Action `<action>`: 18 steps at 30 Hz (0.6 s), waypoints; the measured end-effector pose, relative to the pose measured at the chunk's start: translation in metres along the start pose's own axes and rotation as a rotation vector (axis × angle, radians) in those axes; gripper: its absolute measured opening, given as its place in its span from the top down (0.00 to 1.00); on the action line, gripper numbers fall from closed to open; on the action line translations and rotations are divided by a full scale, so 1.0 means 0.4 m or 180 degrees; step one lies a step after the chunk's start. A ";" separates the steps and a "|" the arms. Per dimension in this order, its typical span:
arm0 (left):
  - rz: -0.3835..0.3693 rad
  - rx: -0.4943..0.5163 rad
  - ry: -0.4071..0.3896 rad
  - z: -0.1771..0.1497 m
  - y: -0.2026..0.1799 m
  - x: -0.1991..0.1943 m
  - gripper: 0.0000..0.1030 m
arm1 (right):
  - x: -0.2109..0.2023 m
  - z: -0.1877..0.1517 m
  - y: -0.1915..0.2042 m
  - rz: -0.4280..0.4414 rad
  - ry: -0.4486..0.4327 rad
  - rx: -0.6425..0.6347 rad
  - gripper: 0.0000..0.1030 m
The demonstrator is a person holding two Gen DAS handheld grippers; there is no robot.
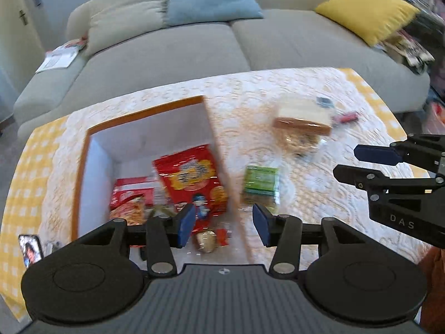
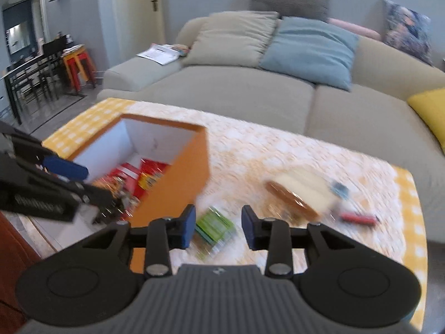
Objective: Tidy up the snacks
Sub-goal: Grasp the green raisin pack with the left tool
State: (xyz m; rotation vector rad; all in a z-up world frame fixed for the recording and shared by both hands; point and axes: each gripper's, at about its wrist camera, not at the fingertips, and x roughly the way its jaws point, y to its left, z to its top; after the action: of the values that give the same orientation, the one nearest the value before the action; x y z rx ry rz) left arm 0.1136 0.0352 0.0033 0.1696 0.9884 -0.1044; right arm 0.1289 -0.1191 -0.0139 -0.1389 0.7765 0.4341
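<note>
An orange box with a white inside (image 1: 144,111) (image 2: 178,189) stands on the table's left part. In it lie a red snack bag (image 1: 192,178), a red carton (image 1: 130,189) and other small packets. My left gripper (image 1: 224,224) (image 2: 83,183) hangs open over the box's near right corner, holding nothing. A green packet (image 1: 260,181) (image 2: 214,228) lies on the cloth just right of the box. My right gripper (image 2: 219,226) (image 1: 347,161) hovers above it, open and empty. Farther right lie a wrapped loaf-like pack (image 1: 303,122) (image 2: 294,192) and a small red item (image 1: 346,117) (image 2: 358,218).
The table carries a white lace cloth over yellow check (image 1: 250,89). A grey sofa (image 2: 236,91) with beige, blue and yellow cushions runs behind it. A phone (image 1: 30,250) lies at the table's near left corner. A small blue item (image 1: 324,101) sits by the loaf pack.
</note>
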 end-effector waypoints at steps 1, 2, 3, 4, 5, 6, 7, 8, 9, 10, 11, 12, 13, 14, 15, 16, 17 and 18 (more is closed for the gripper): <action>-0.0022 0.0060 0.0001 0.002 -0.019 0.003 0.45 | -0.001 -0.013 -0.016 -0.0020 0.0030 0.0024 0.66; -0.0061 0.0121 0.0013 0.006 -0.036 0.010 0.45 | -0.001 -0.027 -0.034 -0.0034 0.0058 0.0058 0.66; -0.0099 0.0160 0.0035 0.005 -0.050 0.015 0.45 | -0.002 -0.040 -0.050 -0.0042 0.0077 0.0092 0.65; -0.0151 0.0213 0.0068 0.008 -0.066 0.024 0.45 | -0.002 -0.053 -0.063 -0.0049 0.0092 0.0127 0.65; -0.0193 0.0275 0.0102 0.012 -0.082 0.032 0.45 | 0.001 -0.065 -0.077 -0.0054 0.0103 0.0158 0.63; -0.0212 0.0329 0.0142 0.017 -0.097 0.041 0.43 | 0.006 -0.075 -0.088 -0.0067 0.0109 0.0183 0.63; -0.0211 0.0379 0.0196 0.024 -0.111 0.055 0.43 | 0.013 -0.084 -0.098 -0.0084 0.0115 0.0208 0.63; -0.0196 0.0416 0.0249 0.029 -0.123 0.068 0.43 | 0.019 -0.094 -0.108 -0.0095 0.0128 0.0238 0.63; -0.0194 0.0459 0.0305 0.039 -0.136 0.084 0.43 | 0.025 -0.102 -0.117 -0.0097 0.0137 0.0269 0.63; -0.0205 0.0487 0.0358 0.049 -0.145 0.098 0.43 | 0.031 -0.111 -0.126 -0.0091 0.0140 0.0305 0.63; -0.0203 0.0494 0.0422 0.061 -0.155 0.115 0.43 | 0.039 -0.117 -0.137 -0.0073 0.0145 0.0349 0.63; -0.0189 0.0494 0.0480 0.071 -0.163 0.130 0.43 | 0.043 -0.121 -0.147 -0.0048 0.0145 0.0387 0.63; -0.0173 0.0490 0.0542 0.084 -0.171 0.148 0.43 | 0.046 -0.124 -0.154 -0.0024 0.0140 0.0425 0.63; -0.0159 0.0469 0.0613 0.098 -0.178 0.169 0.43 | 0.053 -0.127 -0.165 0.0001 0.0139 0.0468 0.63; -0.0153 0.0452 0.0681 0.110 -0.183 0.188 0.43 | 0.060 -0.127 -0.173 0.0012 0.0146 0.0501 0.63; -0.0152 0.0439 0.0746 0.121 -0.188 0.209 0.43 | 0.066 -0.128 -0.183 0.0009 0.0153 0.0533 0.63; -0.0148 0.0436 0.0803 0.131 -0.191 0.230 0.43 | 0.073 -0.128 -0.192 -0.0006 0.0159 0.0566 0.63; -0.0105 0.0456 0.0879 0.141 -0.198 0.258 0.43 | 0.078 -0.127 -0.201 -0.0017 0.0168 0.0601 0.63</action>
State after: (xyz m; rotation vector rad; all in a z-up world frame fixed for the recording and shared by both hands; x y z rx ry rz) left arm 0.2031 -0.0542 -0.0601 0.3048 1.2601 -0.1858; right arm 0.1500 -0.1958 -0.0749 0.0238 0.8644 0.3511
